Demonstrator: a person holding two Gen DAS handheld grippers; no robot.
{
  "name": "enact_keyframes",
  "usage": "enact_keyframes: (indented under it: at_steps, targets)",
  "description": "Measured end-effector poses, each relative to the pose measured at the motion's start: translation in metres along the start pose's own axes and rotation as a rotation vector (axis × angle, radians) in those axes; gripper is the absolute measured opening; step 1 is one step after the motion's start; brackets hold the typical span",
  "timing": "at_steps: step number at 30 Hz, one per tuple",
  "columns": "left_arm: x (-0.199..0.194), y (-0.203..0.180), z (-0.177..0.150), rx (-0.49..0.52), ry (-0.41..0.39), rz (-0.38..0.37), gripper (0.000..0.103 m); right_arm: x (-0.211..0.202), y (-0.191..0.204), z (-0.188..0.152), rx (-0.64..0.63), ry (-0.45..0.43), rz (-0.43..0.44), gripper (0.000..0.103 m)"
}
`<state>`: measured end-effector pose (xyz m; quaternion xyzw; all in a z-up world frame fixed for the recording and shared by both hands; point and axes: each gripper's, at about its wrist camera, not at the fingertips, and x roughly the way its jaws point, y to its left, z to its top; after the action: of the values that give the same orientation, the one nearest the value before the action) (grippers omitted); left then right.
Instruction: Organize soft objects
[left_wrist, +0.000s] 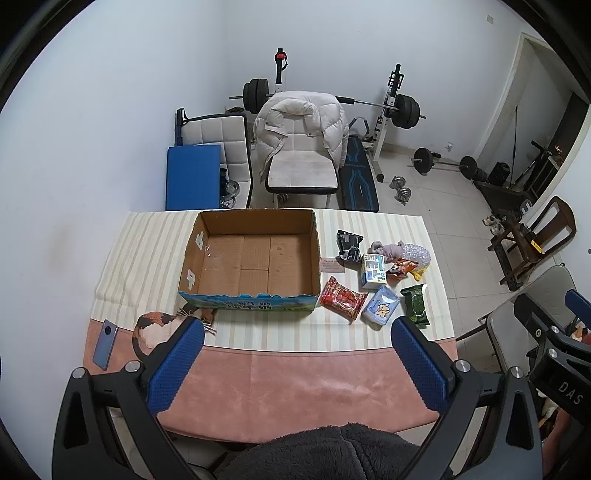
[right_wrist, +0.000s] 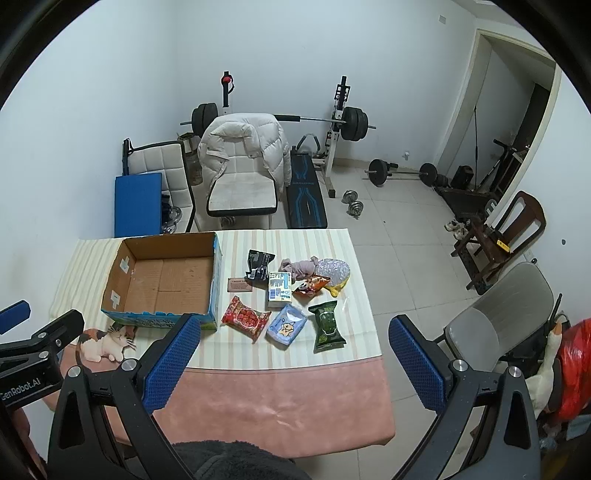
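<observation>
Two grippers hang above the near, pink edge of the table (left_wrist: 295, 387), both with blue-padded jaws spread wide and nothing between them. Taking the cardboard box (left_wrist: 251, 258) as the landmark and reading from its left: a blue phone (left_wrist: 105, 344) lies well to the box's near left, at the table's edge, and a printed calico cat (left_wrist: 162, 328) on the cloth sits just before the box's near left corner. The left gripper (left_wrist: 295, 363) hovers short of the box's front wall, its left finger over the cat print. The box itself stands open on the striped part of the cloth, its floor bare cardboard.

Just right of the box lies a small pink card (left_wrist: 332, 265). Near the box's front right corner lies a red snack bag (right_wrist: 245, 319); right of that, a pale blue tissue pack (right_wrist: 287, 325), then a green wipes pack (right_wrist: 327, 326). Farther from the box's front, in a back row, sit a black pouch (right_wrist: 260, 266), a white and blue carton (right_wrist: 279, 290), an orange packet (right_wrist: 312, 286), a greyish-pink plush toy (right_wrist: 299, 267) and a glittery silver round item (right_wrist: 334, 271) touching something yellow. The right gripper (right_wrist: 293, 362) hovers nearer than the three front packs, apart from them all. Beyond the box's far wall stands a white chair (left_wrist: 301, 147) draped with a puffer jacket.
</observation>
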<state>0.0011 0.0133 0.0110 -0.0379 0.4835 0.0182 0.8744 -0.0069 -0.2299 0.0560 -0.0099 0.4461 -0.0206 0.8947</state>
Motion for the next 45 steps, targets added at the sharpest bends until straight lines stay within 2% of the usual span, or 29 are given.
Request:
enact_keyframes:
  at_steps: [19,45]
  targets:
    - [-0.006,-0.01,0.002,-0.005,-0.025,0.007,0.103,-0.009,0.002,0.002,-0.024,-0.037,0.017,0.103]
    - [-0.011,-0.005,0.0,-0.008,-0.038,0.005,0.103,-0.011,0.004,0.007,-0.026,-0.039,0.034,0.103]
